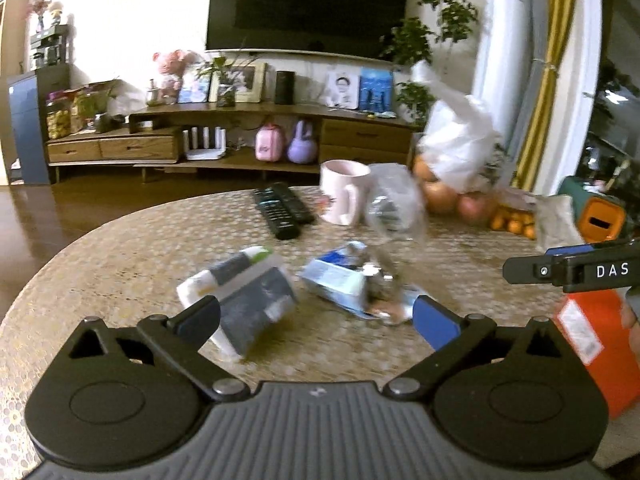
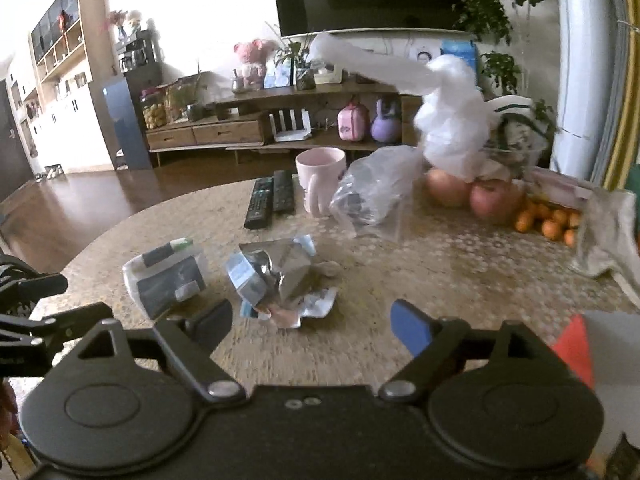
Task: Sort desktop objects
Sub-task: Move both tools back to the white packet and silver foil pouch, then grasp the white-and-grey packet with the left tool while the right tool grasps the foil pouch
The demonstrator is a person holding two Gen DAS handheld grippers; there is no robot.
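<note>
Both grippers, left [image 1: 316, 320] and right [image 2: 312, 324], hang spread and empty above the table's [image 2: 460, 264] near edge. A pouch [image 2: 166, 280] and crumpled wrapper [image 2: 276, 276] lie side by side mid-table. Toward the far edge sit 2 remotes [image 2: 270, 196], a mug [image 2: 320, 178], a clear bag [image 2: 372, 192] and fruit [image 2: 472, 192].

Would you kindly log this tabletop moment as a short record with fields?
surface: round table
left gripper: open, empty
right gripper: open, empty
nearest items: crumpled foil wrapper, white packet beside it
further back: pink mug, two remotes, clear bag
far right: apples, small oranges
</note>
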